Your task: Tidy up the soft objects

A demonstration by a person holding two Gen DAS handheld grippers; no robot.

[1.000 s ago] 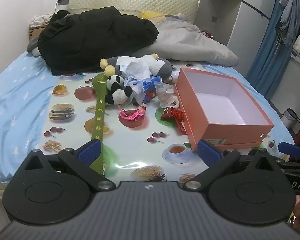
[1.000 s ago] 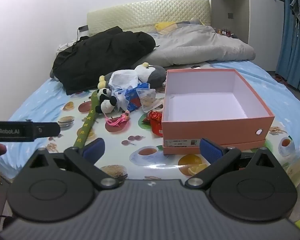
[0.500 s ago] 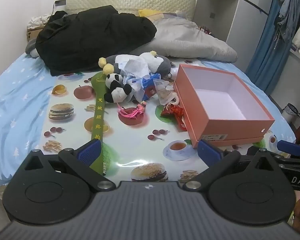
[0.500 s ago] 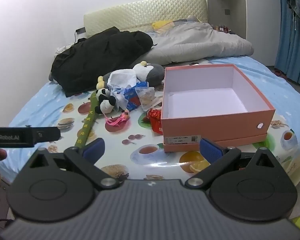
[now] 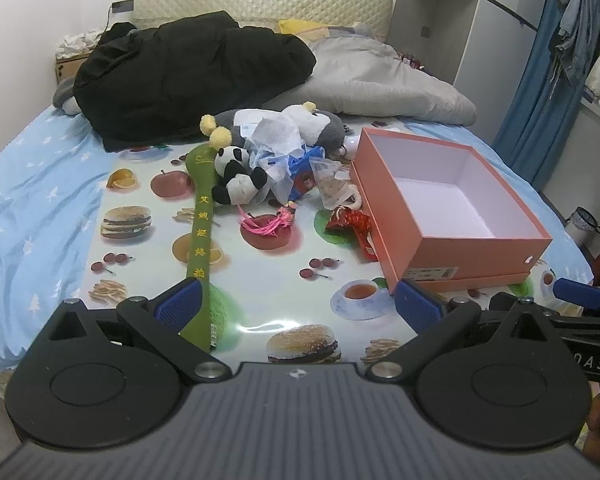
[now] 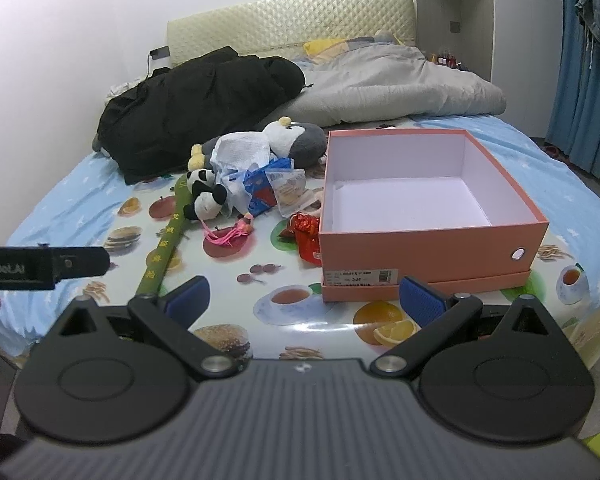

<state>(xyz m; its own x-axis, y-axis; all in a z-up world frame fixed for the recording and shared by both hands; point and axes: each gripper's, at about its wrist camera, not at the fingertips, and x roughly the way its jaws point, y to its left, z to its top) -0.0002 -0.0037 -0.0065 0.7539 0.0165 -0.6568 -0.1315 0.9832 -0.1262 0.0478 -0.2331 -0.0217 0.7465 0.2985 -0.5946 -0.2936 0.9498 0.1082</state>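
Both the left tool [image 5: 297, 306] and the right tool [image 6: 304, 298] hang wide apart and empty at the near edge of the bed. The panda [image 5: 238, 176] lies in a heap of toys and wrappers on the printed mat [image 5: 148, 248], left of the empty box [image 5: 460, 256]. It looks light and squashy, so I'd pinch its round body, clear of the crinkly wrappers.

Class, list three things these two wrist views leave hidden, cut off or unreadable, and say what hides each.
1. Penguin plush, both views: body partly covered by white tissue.
2. Box label, right wrist view: print too small to read.
3. Green strip, left wrist view: its near end passes behind the left gripper's fingers.
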